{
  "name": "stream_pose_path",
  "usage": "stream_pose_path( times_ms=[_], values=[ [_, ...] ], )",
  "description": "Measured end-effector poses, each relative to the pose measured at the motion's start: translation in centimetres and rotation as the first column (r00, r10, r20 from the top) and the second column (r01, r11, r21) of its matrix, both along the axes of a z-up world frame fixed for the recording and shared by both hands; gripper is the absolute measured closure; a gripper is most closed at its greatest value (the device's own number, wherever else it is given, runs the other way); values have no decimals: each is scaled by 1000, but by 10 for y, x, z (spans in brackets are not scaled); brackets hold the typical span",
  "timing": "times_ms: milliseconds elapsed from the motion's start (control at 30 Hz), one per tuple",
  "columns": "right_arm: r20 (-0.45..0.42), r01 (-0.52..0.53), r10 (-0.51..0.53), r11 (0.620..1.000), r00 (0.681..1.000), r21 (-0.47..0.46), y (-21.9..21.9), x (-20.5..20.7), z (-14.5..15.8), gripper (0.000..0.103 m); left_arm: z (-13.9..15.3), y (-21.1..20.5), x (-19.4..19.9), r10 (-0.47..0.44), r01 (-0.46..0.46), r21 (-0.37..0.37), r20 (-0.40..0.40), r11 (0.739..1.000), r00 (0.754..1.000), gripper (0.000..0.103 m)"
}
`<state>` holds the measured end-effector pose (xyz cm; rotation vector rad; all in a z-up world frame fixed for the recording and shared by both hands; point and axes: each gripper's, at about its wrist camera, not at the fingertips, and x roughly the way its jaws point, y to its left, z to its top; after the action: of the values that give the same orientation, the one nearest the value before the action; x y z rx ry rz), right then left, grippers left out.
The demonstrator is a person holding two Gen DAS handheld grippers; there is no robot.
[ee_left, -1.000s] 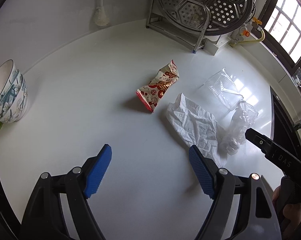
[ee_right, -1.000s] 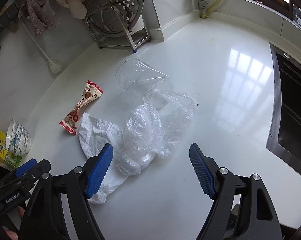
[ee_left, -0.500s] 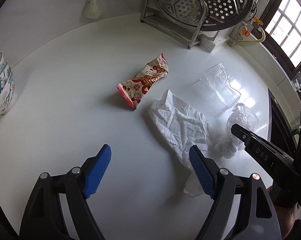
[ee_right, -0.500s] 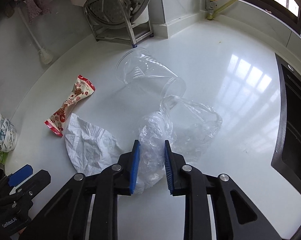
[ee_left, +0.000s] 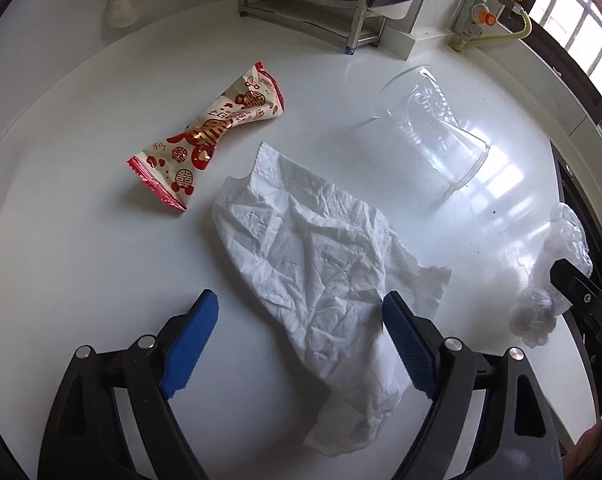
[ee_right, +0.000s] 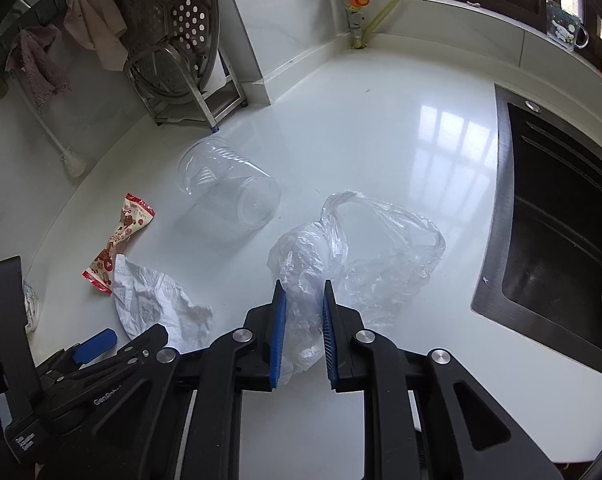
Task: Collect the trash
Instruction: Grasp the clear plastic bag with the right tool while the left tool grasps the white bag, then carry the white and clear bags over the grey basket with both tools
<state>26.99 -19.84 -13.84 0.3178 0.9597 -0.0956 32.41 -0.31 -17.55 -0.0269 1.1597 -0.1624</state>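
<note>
My right hand-held gripper (ee_right: 304, 328) tilts steeply down at the tabletop (ee_right: 401, 152), its jaws having just closed to pinch the clear plastic bag (ee_right: 353, 256), right of the crumpled white tissue (ee_left: 317, 264). My left hand-held gripper (ee_left: 301, 344) angles down over that tissue, jaws spread wide astride it, not pressing. The red snack wrapper (ee_left: 213, 140) lies just left of the tissue, the clear cup (ee_left: 433, 128) beyond it.

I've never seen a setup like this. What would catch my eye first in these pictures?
Probably the right gripper, its blue pads pinching a clear plastic bag on the white counter near the dark sink. Next, the left gripper stands wide open over a crumpled white tissue. Beyond lie a red snack wrapper and a clear plastic cup on its side.
</note>
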Motion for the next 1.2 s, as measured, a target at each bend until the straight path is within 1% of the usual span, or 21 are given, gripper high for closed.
stream_pose_path(
  times_ms=[67,100,133,167,233,267,333,400,600,733,900,1033,1133,1200],
  values=[
    [-2,7,-7,1000,1000,2,-3,-5,0,86,1,-9,-3,-36,35,46,39,998,999,37],
    [-2,9,-9,1000,1000,2,-4,-8,0,86,1,-14,-5,-59,55,72,49,996,997,47],
    [-2,11,-11,1000,1000,2,-5,-10,0,87,2,-16,-6,-72,68,74,54,995,996,57],
    [-2,13,-13,1000,1000,4,-6,-13,0,86,3,-18,-7,-78,74,65,57,995,995,63],
    [-2,16,-16,1000,1000,10,-7,-17,0,86,4,-19,-8,-84,81,51,52,995,995,85],
    [0,16,-16,1000,1000,11,-7,-20,1,86,5,-19,-8,-85,83,38,46,996,995,89],
    [4,12,-12,1000,1000,13,-6,-26,4,86,6,-16,-10,-83,83,15,36,996,996,92],
    [9,7,-7,1000,1000,16,-6,-33,7,86,8,-14,-13,-85,85,1,37,996,996,93],
    [26,4,-4,1000,1000,29,-5,-54,17,86,23,-12,-38,-120,120,5,69,993,990,93],
    [42,-5,4,1000,999,29,-4,-73,27,86,39,-10,-59,-151,152,-7,92,988,984,93],
    [72,-4,2,999,997,32,-9,-105,40,86,66,-13,-91,-200,204,-17,137,979,970,93],
    [78,-3,1,1000,997,24,-19,-135,46,86,87,-24,-120,-250,257,-27,166,966,954,93],
    [73,13,-15,1000,997,19,-32,-163,47,86,98,-39,-143,-303,314,-35,173,949,937,93],
    [64,30,-30,999,997,11,-43,-183,45,86,100,-52,-161,-356,366,-34,168,930,919,93]
  ],
)
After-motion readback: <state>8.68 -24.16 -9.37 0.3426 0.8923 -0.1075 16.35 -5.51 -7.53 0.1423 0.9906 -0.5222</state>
